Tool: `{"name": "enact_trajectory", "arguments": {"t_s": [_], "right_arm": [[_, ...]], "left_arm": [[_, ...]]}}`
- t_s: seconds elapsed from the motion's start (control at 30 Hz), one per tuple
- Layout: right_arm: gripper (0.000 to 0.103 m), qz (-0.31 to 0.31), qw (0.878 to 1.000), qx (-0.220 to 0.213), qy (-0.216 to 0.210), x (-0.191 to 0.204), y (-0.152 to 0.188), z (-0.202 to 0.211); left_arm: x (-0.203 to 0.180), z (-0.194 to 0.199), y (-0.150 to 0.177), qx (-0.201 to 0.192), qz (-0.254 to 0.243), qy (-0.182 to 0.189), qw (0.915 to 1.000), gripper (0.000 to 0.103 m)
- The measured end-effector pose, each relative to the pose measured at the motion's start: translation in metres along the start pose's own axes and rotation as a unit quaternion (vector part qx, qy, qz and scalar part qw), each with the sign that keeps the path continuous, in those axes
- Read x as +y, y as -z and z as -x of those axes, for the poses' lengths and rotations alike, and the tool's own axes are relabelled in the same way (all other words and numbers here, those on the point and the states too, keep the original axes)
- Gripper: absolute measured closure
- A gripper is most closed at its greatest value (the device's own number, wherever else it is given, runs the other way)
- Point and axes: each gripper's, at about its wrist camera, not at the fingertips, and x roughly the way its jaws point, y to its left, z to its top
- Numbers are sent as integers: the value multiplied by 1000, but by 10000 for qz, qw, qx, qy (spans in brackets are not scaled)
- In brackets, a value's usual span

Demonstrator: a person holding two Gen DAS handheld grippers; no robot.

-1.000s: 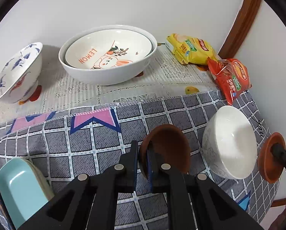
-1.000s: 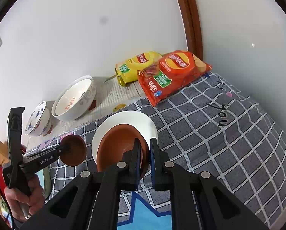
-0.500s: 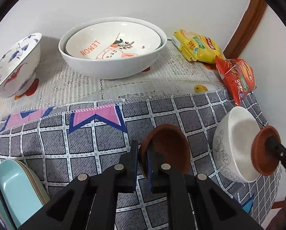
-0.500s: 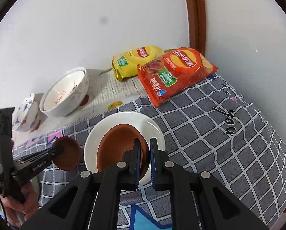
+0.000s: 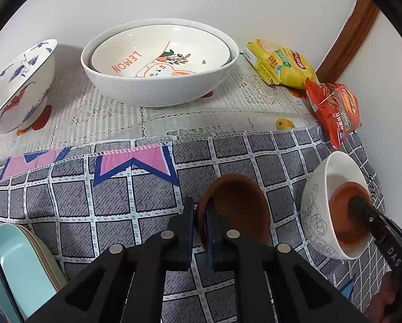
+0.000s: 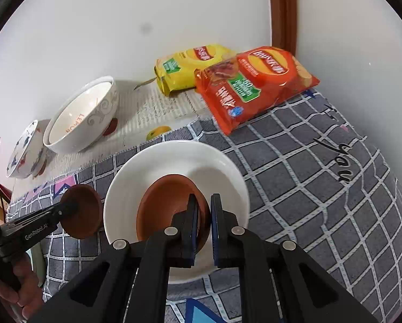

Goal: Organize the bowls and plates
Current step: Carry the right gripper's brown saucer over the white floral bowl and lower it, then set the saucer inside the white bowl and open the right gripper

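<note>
Covering most of the table, a grey checked cloth (image 5: 98, 196) overlaps a white lace runner (image 5: 174, 113) at the back. On the runner sits a big white bowl (image 5: 160, 91) with a "LEMON" dish (image 5: 160, 51) nested inside, a crane-patterned bowl (image 5: 18, 86) to its left. Near the right edge, a white floral bowl (image 6: 217, 172) holds a brown saucer (image 6: 160, 204), whose rim the right gripper (image 6: 202, 212) pinches. Beside it, the left gripper (image 5: 199, 223) clamps a second brown saucer (image 5: 241, 204) by the rim, held above the cloth.
</note>
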Motion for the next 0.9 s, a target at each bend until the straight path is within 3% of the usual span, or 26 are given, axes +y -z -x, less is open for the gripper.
{"name": "enact_trajectory", "arguments": {"t_s": [0.7,0.9], "right_arm": [[94,131,9998,72,148,6,-2,-17],[94,405,9984,102,391,12,-3,-23]], "left_arm": [[1,0,-1,33,19,25,10000,95],[1,0,-1,41,27,24,10000,95]]}}
